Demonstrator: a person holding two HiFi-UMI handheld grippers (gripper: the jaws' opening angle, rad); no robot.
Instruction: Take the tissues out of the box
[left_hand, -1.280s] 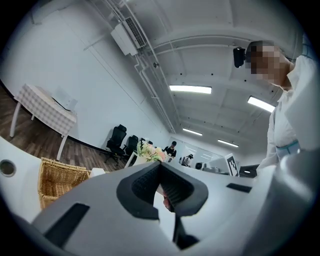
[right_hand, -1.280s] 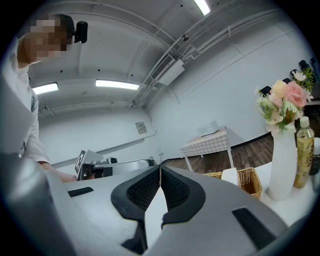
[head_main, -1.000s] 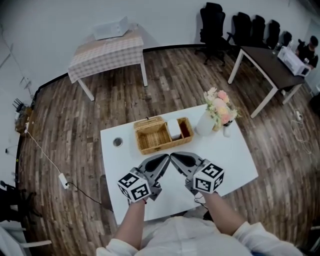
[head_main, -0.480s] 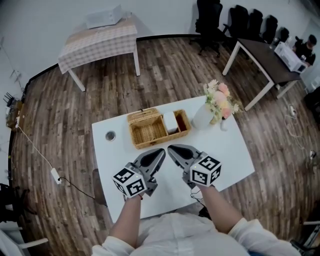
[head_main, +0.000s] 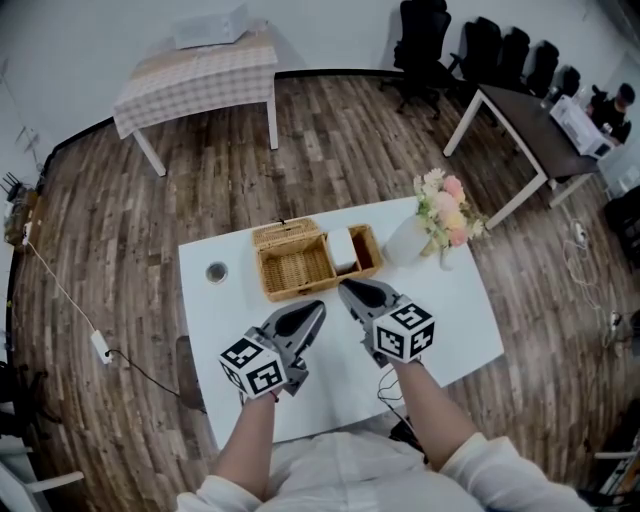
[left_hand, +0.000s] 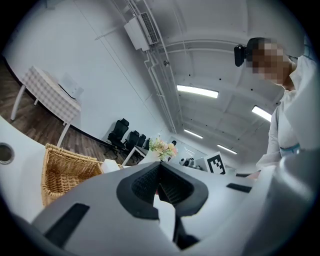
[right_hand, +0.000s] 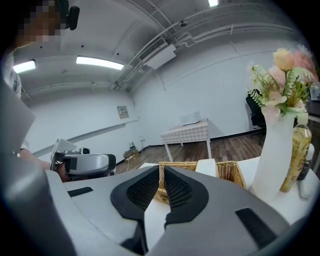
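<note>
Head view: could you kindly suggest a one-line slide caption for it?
Left gripper and right gripper, shut, point at a basket holding tissues on a table.

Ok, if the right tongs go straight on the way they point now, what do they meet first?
Probably the wicker basket: its near wall sits dead ahead of the shut right tongs. The tissues lie slightly right of that line; depth is uncertain.

Tabletop (head_main: 440, 310) ran open up to the wicker basket (head_main: 292, 265), whose walls ringed the tissue box (head_main: 343, 250), reachable from above. A flower vase (head_main: 408, 243) and small bottle (head_main: 447, 262) crowded the basket's right end. A round disc (head_main: 216, 271) lay well left.
</note>
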